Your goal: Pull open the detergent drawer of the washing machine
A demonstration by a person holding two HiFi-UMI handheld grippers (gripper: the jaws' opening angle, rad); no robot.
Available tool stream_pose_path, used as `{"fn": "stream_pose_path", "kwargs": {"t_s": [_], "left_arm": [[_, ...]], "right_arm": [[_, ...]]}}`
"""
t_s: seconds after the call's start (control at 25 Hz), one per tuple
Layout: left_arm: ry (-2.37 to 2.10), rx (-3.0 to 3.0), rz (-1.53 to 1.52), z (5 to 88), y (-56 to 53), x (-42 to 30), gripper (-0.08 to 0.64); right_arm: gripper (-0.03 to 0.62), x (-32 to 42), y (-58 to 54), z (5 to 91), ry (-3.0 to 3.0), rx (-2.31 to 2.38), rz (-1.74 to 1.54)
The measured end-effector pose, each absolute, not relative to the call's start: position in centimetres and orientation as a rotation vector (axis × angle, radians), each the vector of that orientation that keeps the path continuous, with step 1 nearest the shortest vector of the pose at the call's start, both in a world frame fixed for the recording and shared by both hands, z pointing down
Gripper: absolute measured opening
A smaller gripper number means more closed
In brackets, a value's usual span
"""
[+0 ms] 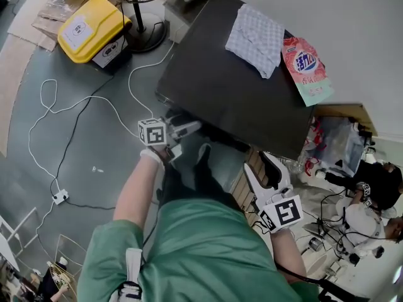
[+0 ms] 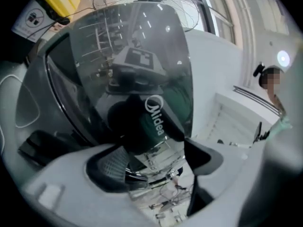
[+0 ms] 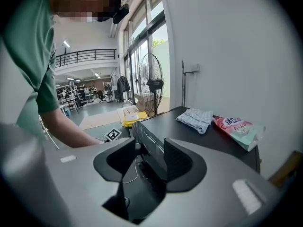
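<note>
A green shirt (image 1: pixel 208 250) is recorded nearest the head camera, with a gripper held out on either side of it. The right gripper (image 3: pixel 149 151) is found with its jaws apart. The dark upper front band (image 3: pixel 152 145) of the washing machine (image 1: pixel 220 87) is seen in line between them, but no pad is seen pressing on it. The left gripper (image 2: pixel 154 155) is placed near the left end of the machine's front. Its jaws are spread wide and nothing is held; the glass door (image 2: pixel 132 70), marked Midea, lies beyond them. The detergent drawer cannot be told apart from the front band, nor can it be seen whether it is out. On the machine's black top, a checked cloth (image 1: pixel 255 39) and a pink detergent bag (image 1: pixel 307 65) are laid just beside each other. Farther off, a yellow box (image 1: pixel 93 24), a fan base (image 1: pixel 146 36) and a white cable (image 1: pixel 75 112) are noted on the floor.
</note>
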State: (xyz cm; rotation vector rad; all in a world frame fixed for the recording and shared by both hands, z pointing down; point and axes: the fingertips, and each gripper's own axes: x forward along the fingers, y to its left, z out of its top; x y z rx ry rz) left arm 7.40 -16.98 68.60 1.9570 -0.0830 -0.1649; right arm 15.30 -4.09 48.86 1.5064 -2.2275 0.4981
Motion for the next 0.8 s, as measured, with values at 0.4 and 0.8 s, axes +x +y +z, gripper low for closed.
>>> {"fn": "stream_pose_path", "kwargs": {"t_s": [0.4, 0.8], "left_arm": [[-0.19, 1.906, -0.32, 68.6, -16.5, 6.5, 0.344], [-0.136, 1.892, -0.281, 68.1, -9.6, 2.3, 0.334]], "right_arm": [[0.189, 13.1, -1.2, 50.4, -2.26, 1.383, 0.539], [0.189, 13.8, -2.2, 49.4, -2.278, 1.404, 0.503]]}}
